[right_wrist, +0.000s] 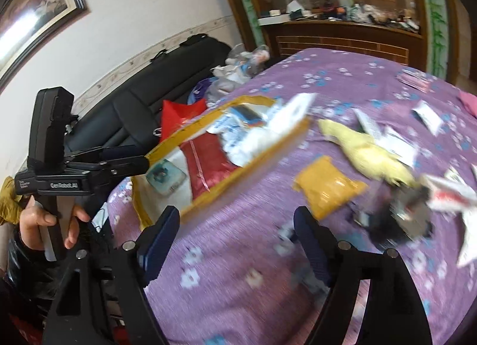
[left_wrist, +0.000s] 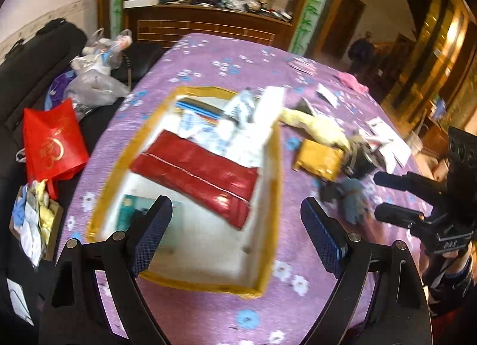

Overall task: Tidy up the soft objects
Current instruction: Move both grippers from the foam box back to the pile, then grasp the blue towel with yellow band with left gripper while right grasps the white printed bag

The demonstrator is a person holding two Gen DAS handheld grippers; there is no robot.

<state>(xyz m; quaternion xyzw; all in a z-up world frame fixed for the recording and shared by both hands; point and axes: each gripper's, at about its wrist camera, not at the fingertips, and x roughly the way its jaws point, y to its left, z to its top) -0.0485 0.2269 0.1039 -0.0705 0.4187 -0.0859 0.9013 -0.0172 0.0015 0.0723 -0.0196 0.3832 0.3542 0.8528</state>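
The right gripper [right_wrist: 237, 236] hangs with jaws apart and nothing between them over a purple flowered tabletop [right_wrist: 238, 285]. Far left sits a yellow-edged box [right_wrist: 238, 175] holding a red pouch [right_wrist: 205, 163]. To the right lie a yellow packet [right_wrist: 328, 190] and a pale yellow cloth [right_wrist: 369, 154]. At left, a hand [right_wrist: 44, 222] holds the left gripper [right_wrist: 140, 157].

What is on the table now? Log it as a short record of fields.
surface: table under a purple floral cloth
container: yellow-edged box, open top
in box: red pouch, white packets
outside box: yellow packet, pale yellow soft item, grey-blue soft item
left gripper: open, empty
right gripper: open, empty
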